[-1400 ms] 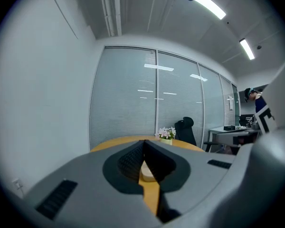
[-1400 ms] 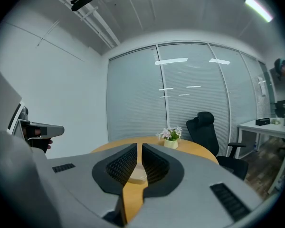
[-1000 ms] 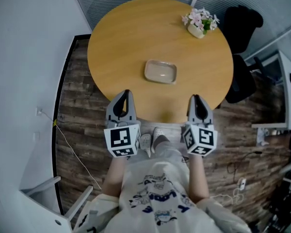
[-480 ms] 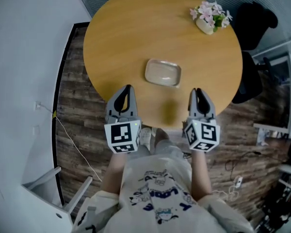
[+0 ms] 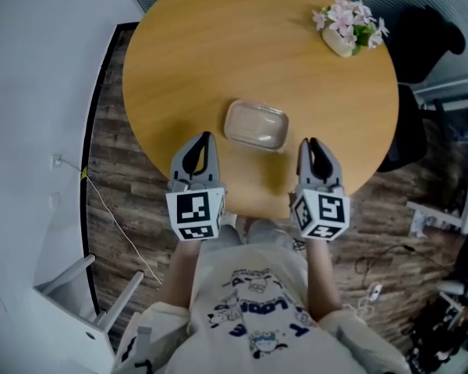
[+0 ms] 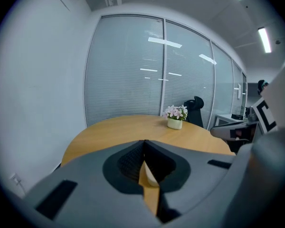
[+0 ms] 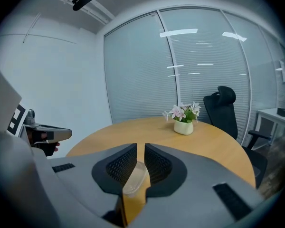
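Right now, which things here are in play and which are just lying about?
In play: clear plastic tray; left gripper and right gripper, both just short of it.
Lying about: potted flowers; black office chair.

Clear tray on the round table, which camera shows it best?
The head view: the clear tray lies whole, seen from above. The left gripper view shows only a sliver of it; the right gripper view, a narrow strip.
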`<state>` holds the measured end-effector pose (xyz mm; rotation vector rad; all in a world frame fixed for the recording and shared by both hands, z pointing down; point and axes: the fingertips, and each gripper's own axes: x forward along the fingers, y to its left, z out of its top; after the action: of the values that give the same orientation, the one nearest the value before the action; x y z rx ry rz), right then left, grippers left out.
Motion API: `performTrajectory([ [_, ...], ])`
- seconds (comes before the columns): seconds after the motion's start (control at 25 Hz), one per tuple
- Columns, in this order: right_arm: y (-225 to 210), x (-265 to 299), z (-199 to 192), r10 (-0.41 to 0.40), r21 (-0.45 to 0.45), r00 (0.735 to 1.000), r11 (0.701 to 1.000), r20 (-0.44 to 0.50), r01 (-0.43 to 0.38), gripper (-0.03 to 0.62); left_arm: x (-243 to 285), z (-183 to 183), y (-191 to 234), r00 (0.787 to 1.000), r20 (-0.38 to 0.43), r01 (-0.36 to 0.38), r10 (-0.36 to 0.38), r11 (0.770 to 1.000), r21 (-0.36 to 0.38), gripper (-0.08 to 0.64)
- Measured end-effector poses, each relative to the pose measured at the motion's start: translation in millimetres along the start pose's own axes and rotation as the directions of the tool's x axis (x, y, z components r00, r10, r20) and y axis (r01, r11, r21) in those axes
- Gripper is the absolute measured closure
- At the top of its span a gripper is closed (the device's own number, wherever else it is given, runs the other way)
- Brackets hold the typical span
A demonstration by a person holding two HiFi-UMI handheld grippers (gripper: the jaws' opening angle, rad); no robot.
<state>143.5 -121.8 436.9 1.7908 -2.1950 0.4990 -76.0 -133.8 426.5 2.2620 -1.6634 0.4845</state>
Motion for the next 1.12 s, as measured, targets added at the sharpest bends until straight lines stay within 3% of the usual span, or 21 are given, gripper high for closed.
performTrajectory([
  [0.32,-9.9,24.7,-20.1,0.046,0.013,0.997,0.999,-0.069,-0.045,0.558,23.4,-29.3,0.6,0.994,-0.107,-0.038,0.037,0.999,-0.006,0.557],
  [0.56,-5.6,38.0,-36.8,0.101,0.030,0.988,0.995,-0.119,-0.098,0.531,36.8,-49.5,1.2,0.986,-0.165,-0.027,0.019,0.999,-0.046,0.557],
  [1.12,-7.5,54.0,-72.2,0.065,0.118,0.978,0.992,-0.199,-0.042,0.502,64.5,-78.2,11.0,0.967,-0.243,0.043,-0.080,0.987,-0.155,0.555],
])
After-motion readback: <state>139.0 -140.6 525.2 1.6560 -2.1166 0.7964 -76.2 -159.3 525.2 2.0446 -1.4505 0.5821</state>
